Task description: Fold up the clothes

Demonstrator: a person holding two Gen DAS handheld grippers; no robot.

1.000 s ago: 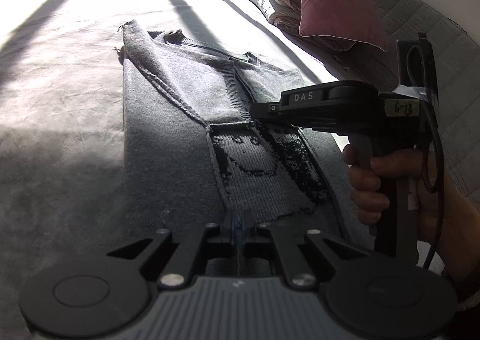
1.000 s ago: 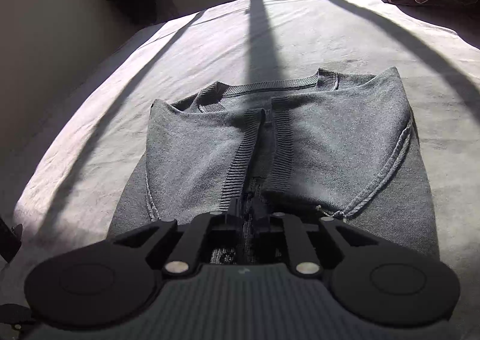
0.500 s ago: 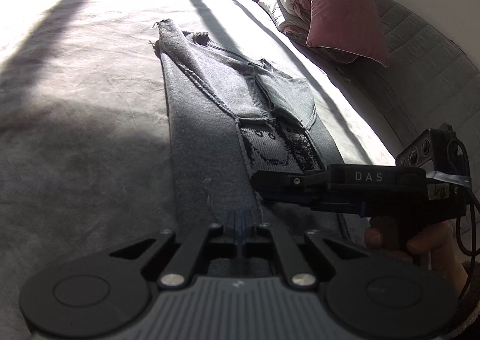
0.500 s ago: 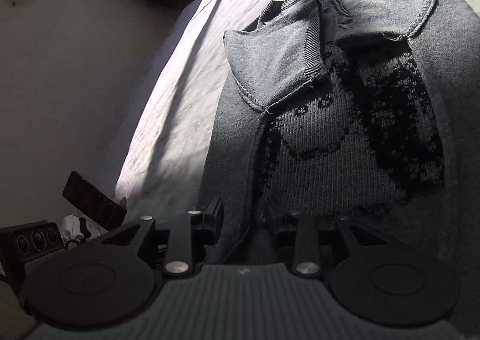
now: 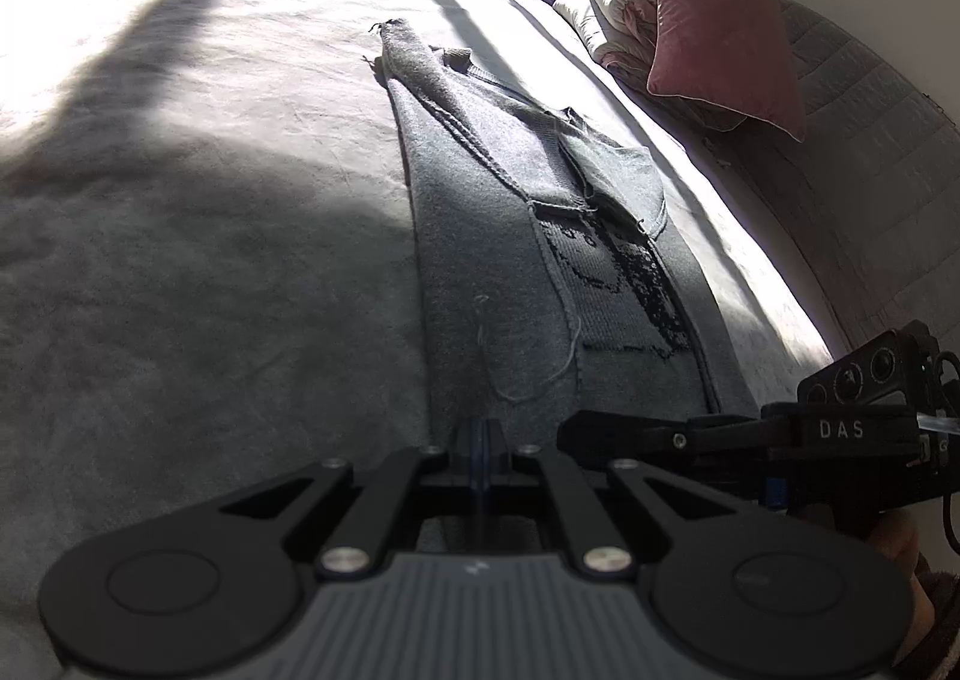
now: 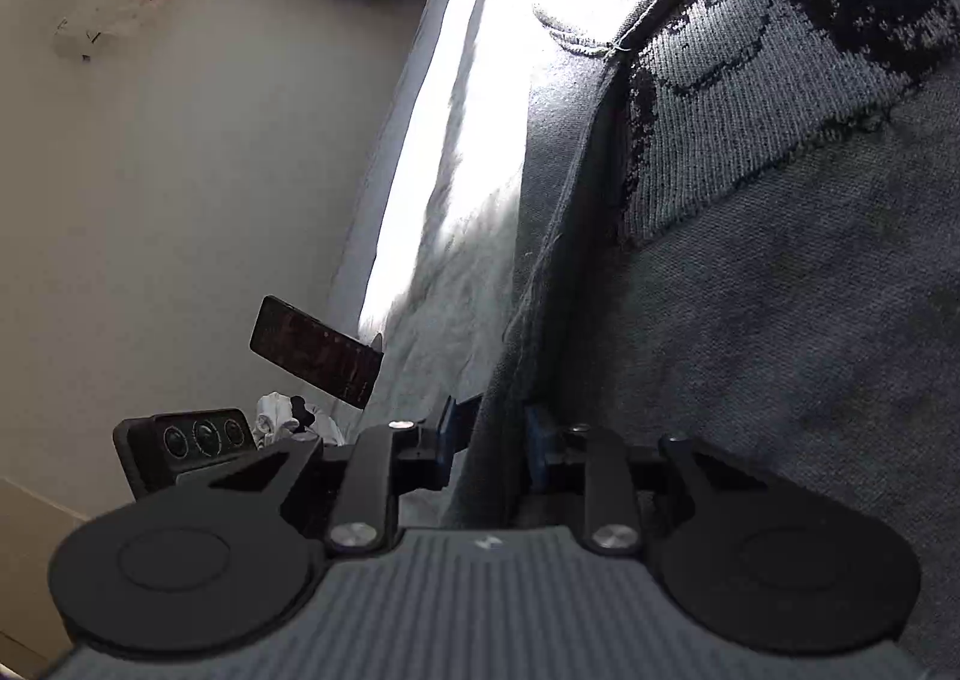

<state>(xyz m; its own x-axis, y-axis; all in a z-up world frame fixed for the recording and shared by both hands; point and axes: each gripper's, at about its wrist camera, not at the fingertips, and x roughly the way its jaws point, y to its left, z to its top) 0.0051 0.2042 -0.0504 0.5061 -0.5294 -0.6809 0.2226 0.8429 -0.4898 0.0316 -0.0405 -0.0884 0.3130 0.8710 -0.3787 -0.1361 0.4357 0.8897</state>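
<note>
Pinched together, my left gripper (image 5: 480, 443) has its two fingers meeting at the near hem of the grey sweater (image 5: 516, 236), though whether cloth is caught between them I cannot tell. From this left wrist view the sweater lies lengthwise on the bed (image 5: 198, 188), its sleeves folded in over a dark knitted pattern. A pink pillow (image 5: 720, 14) leans on rolled bedding at the far end. My right gripper (image 5: 600, 434) reaches in from the right, a hand (image 5: 894, 536) below it.

From the right wrist view, my right gripper (image 6: 487, 440) is closing, its jaws apart with the sweater's (image 6: 780, 290) side edge running between them. A dark phone (image 6: 315, 350) sticks out beside the bed (image 6: 456, 152).
</note>
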